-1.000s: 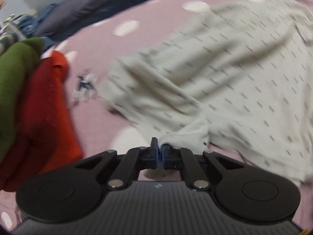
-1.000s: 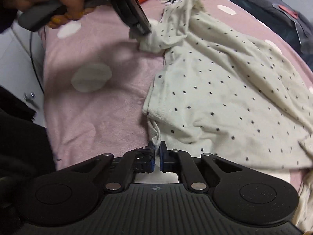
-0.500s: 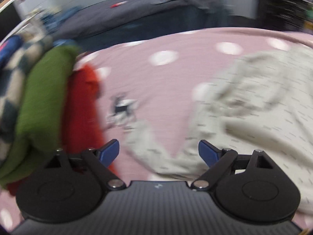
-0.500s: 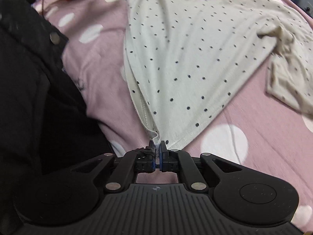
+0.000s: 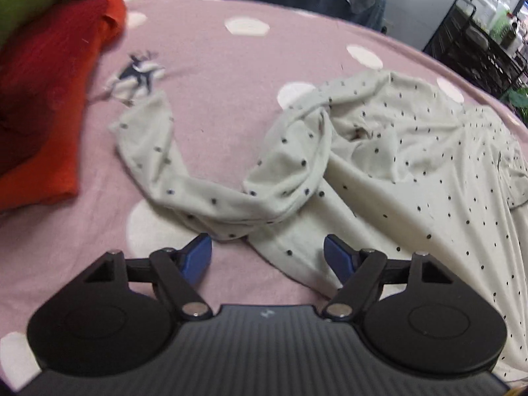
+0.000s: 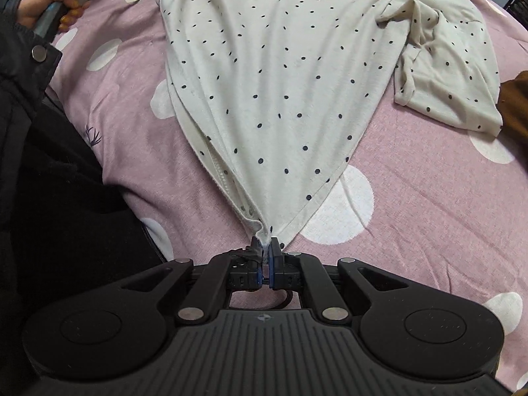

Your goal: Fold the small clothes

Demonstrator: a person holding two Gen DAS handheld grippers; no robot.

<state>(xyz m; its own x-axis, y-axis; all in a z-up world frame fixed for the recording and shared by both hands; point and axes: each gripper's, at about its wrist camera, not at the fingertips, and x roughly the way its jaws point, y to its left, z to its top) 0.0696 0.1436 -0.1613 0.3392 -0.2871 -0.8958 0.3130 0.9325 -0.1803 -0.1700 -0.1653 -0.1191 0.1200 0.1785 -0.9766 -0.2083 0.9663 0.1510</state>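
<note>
Pinching the shirt [image 6: 280, 76] hem, right gripper [image 6: 265, 247]; left gripper [image 5: 267, 254] apparently closing, empty.

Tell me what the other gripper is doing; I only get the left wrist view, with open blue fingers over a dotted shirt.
Observer: The right gripper is shut on the shirt's hem corner, and the cloth fans away from it.
Operator: Who holds my gripper?
Observer: A hand in a dark sleeve holds the left gripper at the shirt's far end. Its jaws have just been closing a little, with cloth between them unpinched.
Operator: Anything else on the bed?
Observer: A brown cloth lies beside the shirt, at the right edge of the right wrist view.
</note>
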